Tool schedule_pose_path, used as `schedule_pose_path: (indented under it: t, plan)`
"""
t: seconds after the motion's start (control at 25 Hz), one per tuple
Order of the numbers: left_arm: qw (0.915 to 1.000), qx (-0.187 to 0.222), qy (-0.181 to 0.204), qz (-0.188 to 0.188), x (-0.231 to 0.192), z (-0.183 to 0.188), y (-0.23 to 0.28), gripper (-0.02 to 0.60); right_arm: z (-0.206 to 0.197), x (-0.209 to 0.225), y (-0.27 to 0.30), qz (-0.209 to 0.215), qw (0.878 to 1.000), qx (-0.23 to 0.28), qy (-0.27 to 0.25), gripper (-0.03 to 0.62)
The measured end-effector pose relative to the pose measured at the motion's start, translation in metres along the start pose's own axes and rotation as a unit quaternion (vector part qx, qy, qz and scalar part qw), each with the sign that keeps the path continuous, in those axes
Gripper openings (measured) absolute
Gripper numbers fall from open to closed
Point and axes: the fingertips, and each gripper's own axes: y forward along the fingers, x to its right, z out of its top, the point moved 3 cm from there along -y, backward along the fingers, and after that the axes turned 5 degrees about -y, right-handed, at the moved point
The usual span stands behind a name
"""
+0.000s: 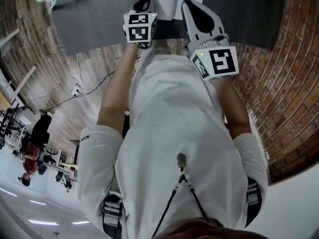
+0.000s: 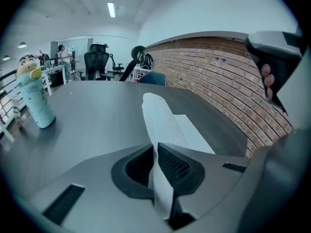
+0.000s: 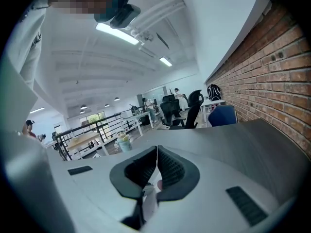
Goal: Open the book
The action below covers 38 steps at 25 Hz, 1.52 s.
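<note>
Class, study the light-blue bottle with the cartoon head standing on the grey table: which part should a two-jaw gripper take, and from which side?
Take the bottle round its plain straight body, about mid-height, coming in level across the grey table from the near side. It stands upright with nothing beside it; the lumpy cartoon head on top would likely seat the jaws poorly.
</note>
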Motion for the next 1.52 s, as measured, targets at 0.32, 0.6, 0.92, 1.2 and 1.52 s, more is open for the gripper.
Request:
schedule_pose_path:
  t: [0.32,0.6,0.92,1.2,1.52]
  plan:
    - [0.9998,-0.012,-0.01,0.012,-0.029,-0.01,-0.006,0.041,-0.002,-0.011,0.007,-0.005,1.0,-0.007,-0.004,0.035]
    - [0.9987,-0.005,-0.034,0.038,-0.066,-0.013,-0.015,0.041,-0.005,-0.021,0.014,-0.001,1.0,-0.01,-0.005,0.035]
    - [0.9985,-0.012,-0.009,0.052,-0.091,-0.016,-0.017,0.041,-0.003,-0.029,0.026,0.005,1.0,-0.012,-0.009,0.035]
    - [0.9978,-0.037,-0.006,0.055,-0.1,-0.032,-0.018,0.041,-0.002,-0.031,0.029,0.003,1.0,-0.013,-0.013,0.035]
    - [0.9973,-0.048,0.014,0.054,-0.106,-0.041,-0.017,0.041,0.001,-0.036,0.034,0.005,1.0,-0.012,-0.015,0.035]
